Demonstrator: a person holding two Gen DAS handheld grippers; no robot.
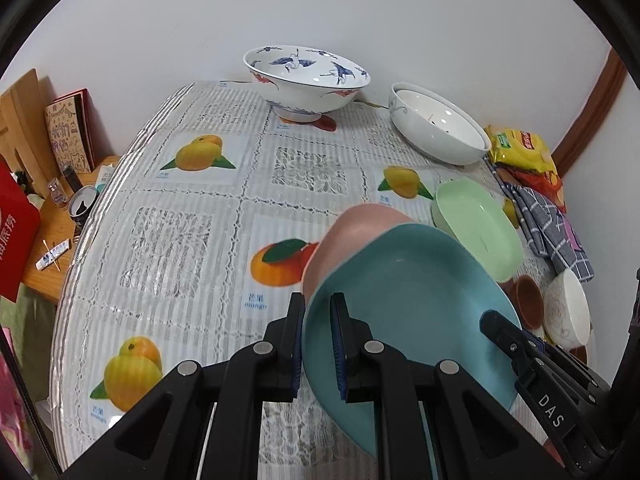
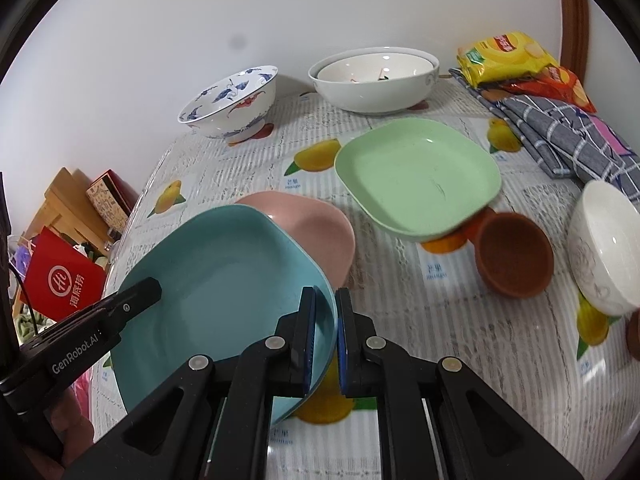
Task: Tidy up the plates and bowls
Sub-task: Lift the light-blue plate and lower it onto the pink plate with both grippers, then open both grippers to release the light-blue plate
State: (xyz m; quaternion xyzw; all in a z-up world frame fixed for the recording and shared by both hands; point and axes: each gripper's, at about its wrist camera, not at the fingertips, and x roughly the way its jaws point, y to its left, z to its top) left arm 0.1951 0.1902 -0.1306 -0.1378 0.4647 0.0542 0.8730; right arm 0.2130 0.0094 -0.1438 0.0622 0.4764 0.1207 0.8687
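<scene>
Right now the teal plate (image 2: 224,280) is pinched at two rims at once: the left gripper (image 1: 318,344) has its jaws narrowed onto the plate's left edge, and the right gripper (image 2: 326,336) has its jaws narrowed onto the right edge. It is held tilted above the table (image 1: 192,200), overlapping the pink plate (image 2: 320,232) that sits just behind and beneath it; whether the two plates touch cannot be told. Near the pink plate, to the right, the green plate (image 2: 416,176) stands tilted, its near edge propped on a brown cup (image 2: 514,256) lying on its side. A small white bowl (image 2: 608,248) with a grey line pattern rests beside that cup. Farther back stand the blue-and-white crane bowl (image 1: 306,76) and a large white bowl (image 2: 374,80) with a second white bowl nested inside. Against the right edge lie a grey checked cloth (image 2: 560,136) and yellow and red snack bags (image 2: 508,56).
</scene>
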